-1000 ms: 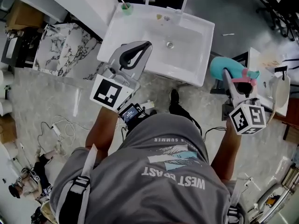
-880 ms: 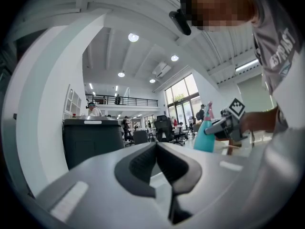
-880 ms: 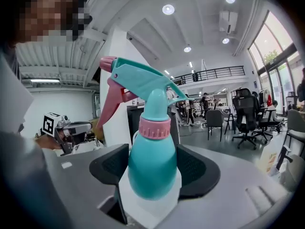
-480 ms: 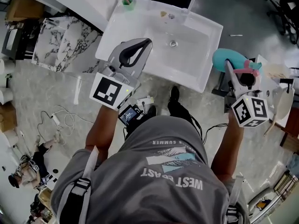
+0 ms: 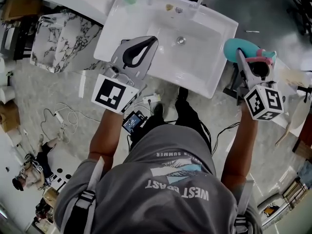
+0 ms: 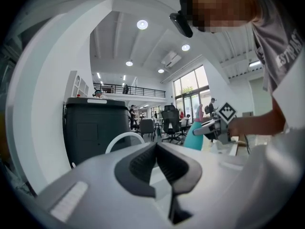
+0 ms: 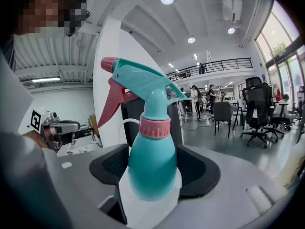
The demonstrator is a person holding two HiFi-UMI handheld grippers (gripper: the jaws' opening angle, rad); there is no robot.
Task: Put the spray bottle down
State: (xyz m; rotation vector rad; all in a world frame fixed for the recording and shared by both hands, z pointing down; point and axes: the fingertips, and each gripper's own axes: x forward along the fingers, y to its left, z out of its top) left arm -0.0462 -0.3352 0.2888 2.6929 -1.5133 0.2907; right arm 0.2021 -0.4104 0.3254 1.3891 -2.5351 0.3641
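Both claws have travelled toward the top of the head view within the last second, and the white sink (image 5: pixel 214 19) now sits closer under them. The spray bottle (image 5: pixel 239 48), teal with a pink collar and trigger, has slid up along the sink's right rim and hangs just beside it at the frame's upper right. It is above a dark stand and touches nothing.

The right claw (image 7: pixel 155 171) grips the bottle as before. In the right gripper view its two dark pads press the teal belly from either side, and the bottle stands upright with the nozzle pointing left. The grip has not loosened across the three head-view moments.

The left claw (image 6: pixel 156 148) is closed on nothing, its pads meeting tip to tip. In the head view it reaches over the left half of the basin, farther in than a second ago.

For the task, this looks like the carry and not yet the put-down. The bottle is airborne, no base contact shows in any view, and the claw has not begun to let go. A pale surface (image 5: pixel 292 77) lies at the frame's right edge, near the bottle. The sink's flat rim lies to its left, and the pictures do not settle which one is the target. The bottle must first be lowered onto something firm while upright.
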